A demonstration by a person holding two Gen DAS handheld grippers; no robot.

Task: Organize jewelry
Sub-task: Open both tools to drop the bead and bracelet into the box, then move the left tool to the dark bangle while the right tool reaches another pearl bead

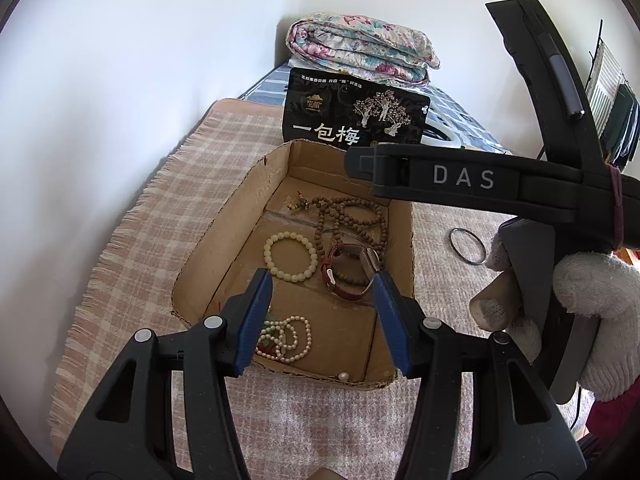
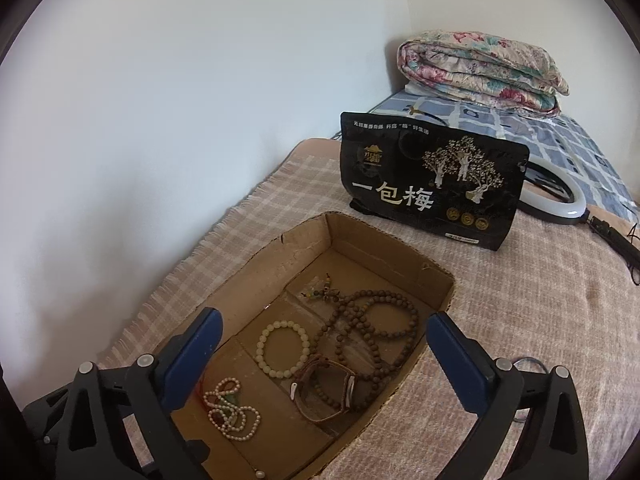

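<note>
A: Where are the grippers?
B: Left gripper (image 1: 322, 276) hovers over the box (image 1: 224, 236), jaws apart, empty. Right gripper (image 2: 324, 322) hovers likewise, wide, empty.
A: The jewelry?
B: Bracelet (image 1: 290, 256), beads (image 2: 372, 320) and watch (image 2: 324, 394) lie inside; bangle (image 1: 466, 246) lies outside, right.

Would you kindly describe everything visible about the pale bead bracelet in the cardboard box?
The pale bead bracelet is a single closed ring of round, cream-coloured, glossy beads, looking like stone or resin. It lies flat on the floor of the cardboard box, left of the brown bead strand and beyond the watch. Neither gripper touches it.
</note>
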